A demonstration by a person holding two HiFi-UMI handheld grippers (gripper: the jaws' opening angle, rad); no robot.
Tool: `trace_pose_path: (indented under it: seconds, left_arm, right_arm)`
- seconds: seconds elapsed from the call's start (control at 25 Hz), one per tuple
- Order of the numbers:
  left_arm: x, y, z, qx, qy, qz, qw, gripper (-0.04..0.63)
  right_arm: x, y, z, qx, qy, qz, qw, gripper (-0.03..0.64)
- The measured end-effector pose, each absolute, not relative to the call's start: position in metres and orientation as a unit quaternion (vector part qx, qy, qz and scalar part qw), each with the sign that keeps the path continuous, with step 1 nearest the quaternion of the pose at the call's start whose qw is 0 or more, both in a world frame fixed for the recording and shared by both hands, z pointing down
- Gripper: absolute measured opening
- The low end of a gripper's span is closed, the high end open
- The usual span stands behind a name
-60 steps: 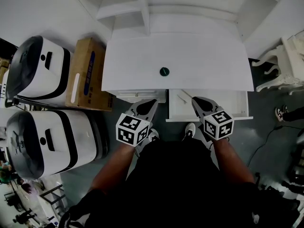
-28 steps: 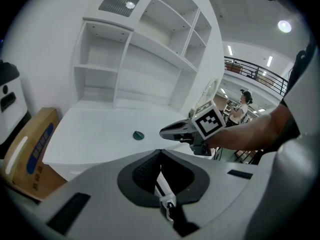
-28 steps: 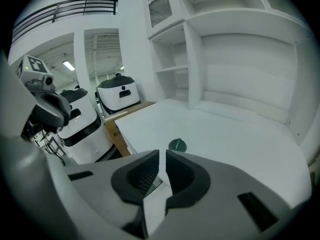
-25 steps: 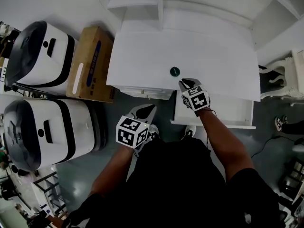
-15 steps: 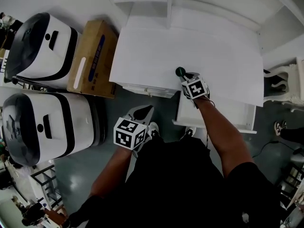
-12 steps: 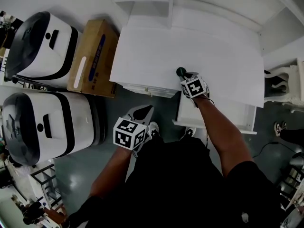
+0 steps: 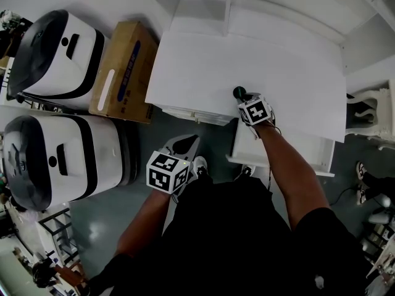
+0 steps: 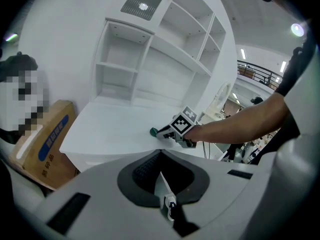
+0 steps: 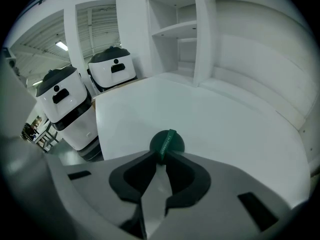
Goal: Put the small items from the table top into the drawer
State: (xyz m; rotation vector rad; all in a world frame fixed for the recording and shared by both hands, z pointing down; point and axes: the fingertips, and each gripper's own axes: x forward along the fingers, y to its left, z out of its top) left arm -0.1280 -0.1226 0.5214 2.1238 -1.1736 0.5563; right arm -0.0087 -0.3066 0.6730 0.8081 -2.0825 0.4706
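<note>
**Reaching for the last green piece.** You are closing the right hand-held gripper on the green piece, the only small item that can be made out on the bench. The piece is sitting near the bench's front edge. Its upright rib is standing between your jaw tips, and the tips are pressing on it from both sides.

Moments ago this gripper was hanging low beside the left one, in front of the open drawer. A second ago it was coming in over the bench, just short of the piece at its 5 o'clock. Since then the jaws have been spreading to take the rib in, and they have just been narrowing again onto it.

You are holding the left hand-held gripper well apart from the action, at 7 o'clock from the piece and off the bench altogether. Its jaws are resting together on nothing.

The reach appears to be over and the grasp to be forming, though the piece is not yet leaving the bench. The drawer is waiting open at 5 o'clock from the piece, below the front edge, so the carry ahead is looking short: lift, draw back toward yourself, lower and let go. The grip is on a thin rib only, so the piece could twist or slip out if you are lifting before the jaws are firmly set.
</note>
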Motion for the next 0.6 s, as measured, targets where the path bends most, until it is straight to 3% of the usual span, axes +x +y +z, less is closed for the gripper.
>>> trace_pose_path:
  seconds: [0.6]
  left_arm:
    - [-0.125, -0.12, 0.519, 0.815, -0.44, 0.208, 0.315, 0.009]
  right_arm:
    - [-0.004, -0.305, 0.661, 0.342, -0.83, 0.194, 0.395, 0.041]
